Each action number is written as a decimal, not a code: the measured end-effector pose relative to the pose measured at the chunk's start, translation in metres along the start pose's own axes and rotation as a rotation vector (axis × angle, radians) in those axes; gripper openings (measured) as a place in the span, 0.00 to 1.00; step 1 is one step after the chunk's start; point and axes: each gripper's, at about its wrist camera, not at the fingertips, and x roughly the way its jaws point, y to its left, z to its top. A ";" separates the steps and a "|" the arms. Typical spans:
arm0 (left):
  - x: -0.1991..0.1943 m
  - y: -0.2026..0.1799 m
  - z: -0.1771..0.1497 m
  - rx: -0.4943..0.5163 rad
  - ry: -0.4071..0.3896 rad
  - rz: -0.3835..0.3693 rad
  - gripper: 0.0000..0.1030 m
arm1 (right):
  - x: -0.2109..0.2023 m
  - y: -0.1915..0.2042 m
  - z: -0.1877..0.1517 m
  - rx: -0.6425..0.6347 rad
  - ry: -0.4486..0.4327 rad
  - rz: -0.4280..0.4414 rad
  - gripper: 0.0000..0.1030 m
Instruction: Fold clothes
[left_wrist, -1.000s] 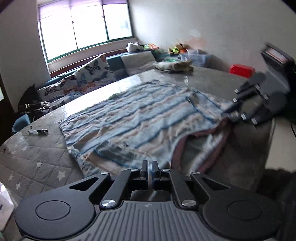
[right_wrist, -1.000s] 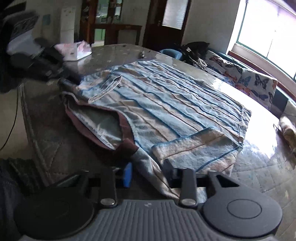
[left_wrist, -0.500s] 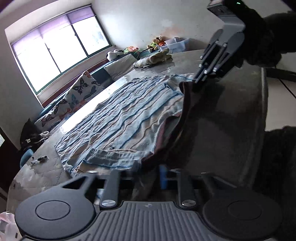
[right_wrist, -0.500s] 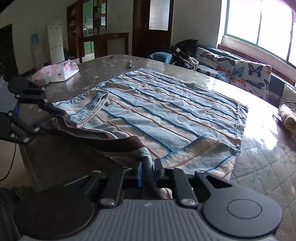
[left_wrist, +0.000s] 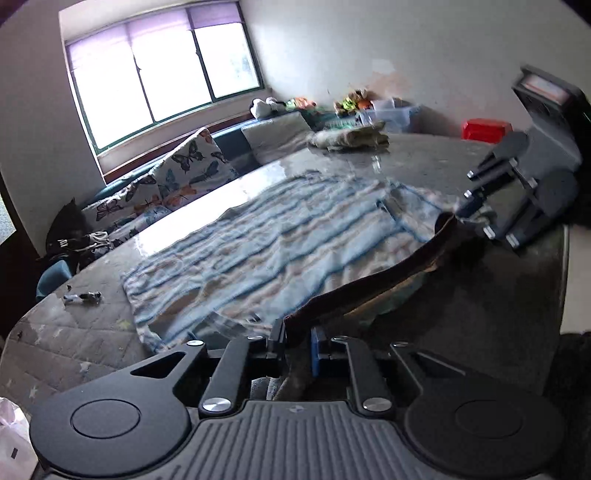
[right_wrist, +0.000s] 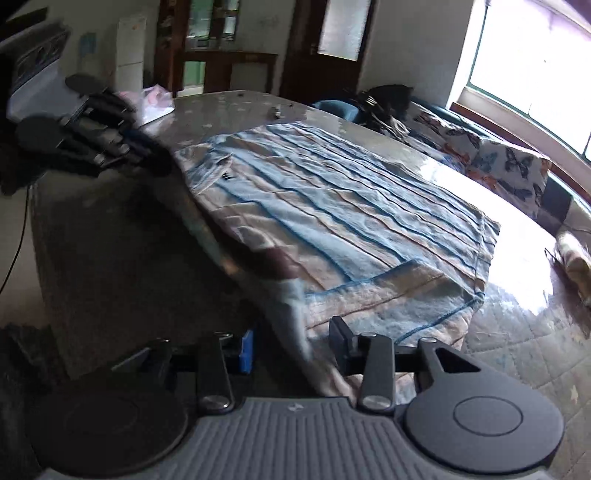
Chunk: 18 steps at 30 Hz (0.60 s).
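Observation:
A blue and beige striped garment (left_wrist: 288, 236) lies spread on the table, with a dark brown hem along its near edge. My left gripper (left_wrist: 297, 343) is partly closed around the brown hem (left_wrist: 369, 284). My right gripper (right_wrist: 291, 347) has its jaws apart, with the garment's corner (right_wrist: 295, 317) lying loose between them. In the left wrist view the right gripper (left_wrist: 476, 218) sits at the hem's far end. In the right wrist view the left gripper (right_wrist: 147, 155) sits at the collar end of the garment (right_wrist: 332, 206).
The quilted grey table (left_wrist: 66, 332) holds a folded beige cloth (left_wrist: 351, 138) at the far side and a small object (left_wrist: 83, 297) near the left. A pink bag (right_wrist: 155, 101) lies at the table's far end. A butterfly-print sofa (left_wrist: 173, 173) runs under the window.
My right gripper has opened and let go of the garment's corner. My left gripper has narrowed onto the brown hem. The lifted hem has dropped lower toward the table.

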 end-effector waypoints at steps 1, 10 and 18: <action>-0.002 -0.002 -0.003 0.007 0.002 0.002 0.17 | 0.000 -0.004 0.002 0.028 -0.002 0.006 0.20; -0.014 -0.022 -0.026 0.086 0.010 0.088 0.37 | -0.006 -0.025 0.024 0.167 -0.054 0.033 0.12; -0.010 -0.021 -0.037 0.119 0.034 0.116 0.46 | -0.011 -0.029 0.036 0.195 -0.102 0.017 0.12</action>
